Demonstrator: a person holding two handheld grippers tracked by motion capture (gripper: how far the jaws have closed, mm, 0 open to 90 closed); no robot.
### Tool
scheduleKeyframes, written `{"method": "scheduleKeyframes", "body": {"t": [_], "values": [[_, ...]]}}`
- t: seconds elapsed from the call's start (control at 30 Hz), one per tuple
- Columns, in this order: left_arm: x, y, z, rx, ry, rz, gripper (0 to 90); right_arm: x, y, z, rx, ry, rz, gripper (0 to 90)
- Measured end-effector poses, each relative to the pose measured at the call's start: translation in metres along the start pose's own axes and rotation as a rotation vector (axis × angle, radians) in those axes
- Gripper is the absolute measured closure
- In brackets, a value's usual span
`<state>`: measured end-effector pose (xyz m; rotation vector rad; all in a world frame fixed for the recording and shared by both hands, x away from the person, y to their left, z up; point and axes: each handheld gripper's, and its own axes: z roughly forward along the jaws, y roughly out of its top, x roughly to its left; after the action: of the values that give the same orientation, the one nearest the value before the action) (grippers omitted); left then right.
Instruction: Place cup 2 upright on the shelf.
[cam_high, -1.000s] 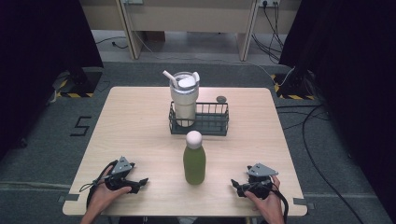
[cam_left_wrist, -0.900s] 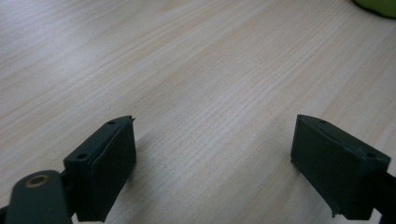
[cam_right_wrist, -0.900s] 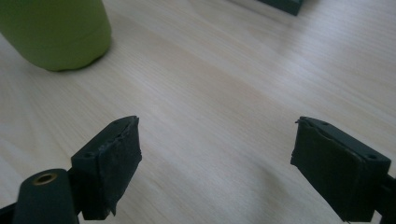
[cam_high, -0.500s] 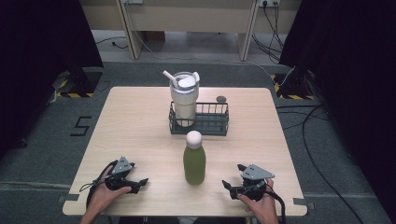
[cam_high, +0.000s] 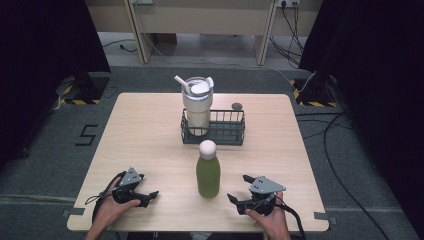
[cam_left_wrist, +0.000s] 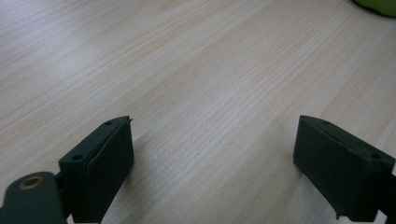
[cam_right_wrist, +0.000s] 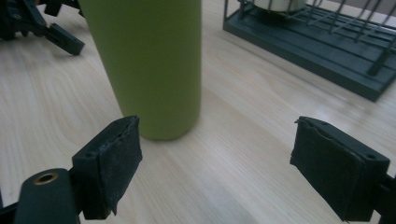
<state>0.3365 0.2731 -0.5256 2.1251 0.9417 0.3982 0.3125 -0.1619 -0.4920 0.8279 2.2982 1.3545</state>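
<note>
Each black hand-held gripper (cam_high: 241, 194) bears a grey three-cornered plate and trails a black cable.

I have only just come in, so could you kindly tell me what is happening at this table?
A person holds two black grippers low over the pale wooden table. The right gripper, jaws open, points at the upright green bottle with a white cap, not touching it. The left gripper sits open and empty. Behind stands a cream tumbler in a dark wire basket.
</note>
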Motion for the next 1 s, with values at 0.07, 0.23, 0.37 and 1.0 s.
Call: {"method": "scheduleKeyframes", "body": {"t": [0.07, 0.23, 0.37, 1.0], "values": [[0.000, 0.000, 0.000, 0.001, 0.000, 0.001, 11.6, 0.002, 0.002, 0.003, -0.006, 0.010, -0.013, 15.6], [0.000, 0.000, 0.000, 0.002, 0.001, 0.002, 11.4, 0.006, 0.006, 0.007, -0.026, 0.034, -0.017, 15.3], [0.000, 0.000, 0.000, 0.003, 0.001, 0.001, 11.3, 0.008, 0.011, 0.013, -0.043, 0.052, -0.025, 15.3], [0.000, 0.000, 0.000, 0.003, 0.002, 0.001, 11.1, 0.019, 0.028, 0.038, -0.073, 0.094, -0.055, 15.4]]}}
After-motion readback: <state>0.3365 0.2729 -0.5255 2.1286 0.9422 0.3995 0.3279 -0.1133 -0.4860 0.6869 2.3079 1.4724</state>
